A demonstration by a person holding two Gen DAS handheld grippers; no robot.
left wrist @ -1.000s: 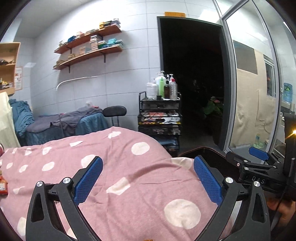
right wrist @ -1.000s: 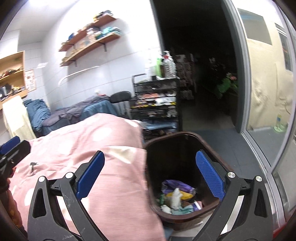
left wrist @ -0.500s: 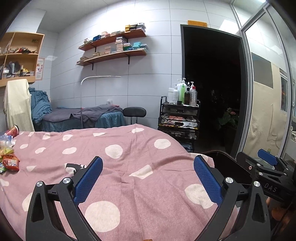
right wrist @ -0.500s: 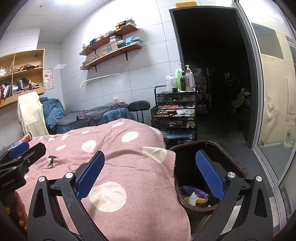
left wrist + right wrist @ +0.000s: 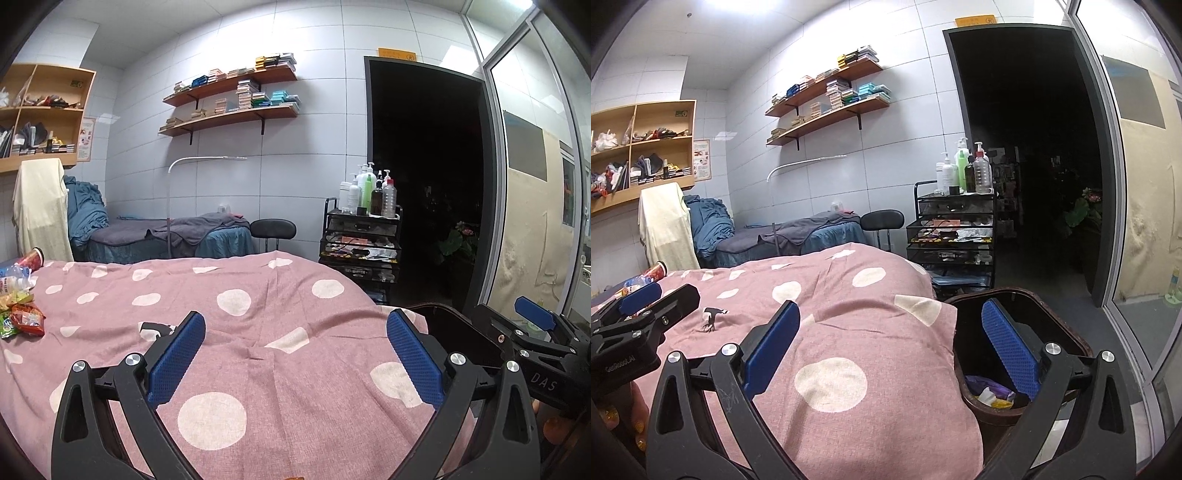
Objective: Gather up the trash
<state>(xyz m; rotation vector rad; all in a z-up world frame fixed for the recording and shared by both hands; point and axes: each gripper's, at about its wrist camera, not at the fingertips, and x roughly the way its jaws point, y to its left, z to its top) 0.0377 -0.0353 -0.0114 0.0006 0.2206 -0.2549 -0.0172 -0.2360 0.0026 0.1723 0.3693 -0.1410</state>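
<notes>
Filling the lower half of both views is a pink dotted blanket [image 5: 258,332]. At lower right of the right wrist view, a brown bin [image 5: 1067,332] stands against the blanket edge, wrappers [image 5: 991,391] lying at its bottom. Left gripper [image 5: 295,362]: jaws spread wide, nothing between them, above the blanket. Right gripper [image 5: 890,350]: jaws also wide apart and empty, one finger over the blanket, the other over the bin mouth. Loose trash [image 5: 20,314], including snack packets and a red cup, lies on the blanket at the far left edge of the left wrist view.
</notes>
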